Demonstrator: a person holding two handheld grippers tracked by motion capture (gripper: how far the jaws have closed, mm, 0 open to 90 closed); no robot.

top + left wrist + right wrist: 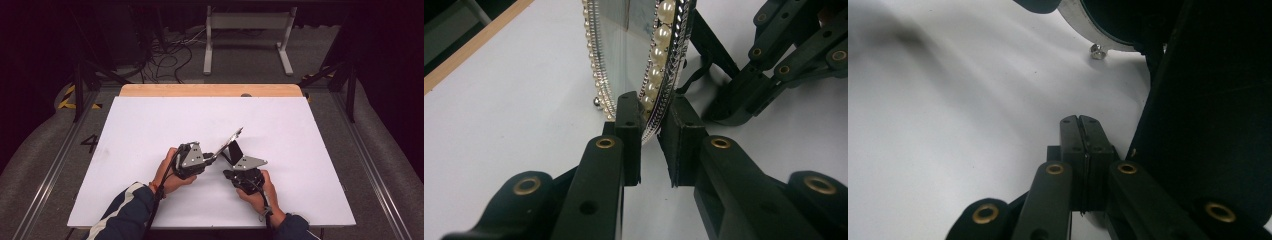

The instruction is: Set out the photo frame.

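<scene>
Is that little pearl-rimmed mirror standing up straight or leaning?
Leaning. In the high view the mirror tilts back on its black rear stand, while the left claw pinches its pearl rim.

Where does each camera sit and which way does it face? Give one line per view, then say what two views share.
High view: fixed above the person's side, looking forward and down on the white table; forearms, hands and both grippers show.
Left gripper view: rides the left gripper, looking along its jaws, which clamp the pearl-rimmed mirror.
Right gripper view: rides the right gripper, looking along its closed jaws beside the mirror's black stand.
Shared: the mirror appears in the high view and the left gripper view.
</scene>
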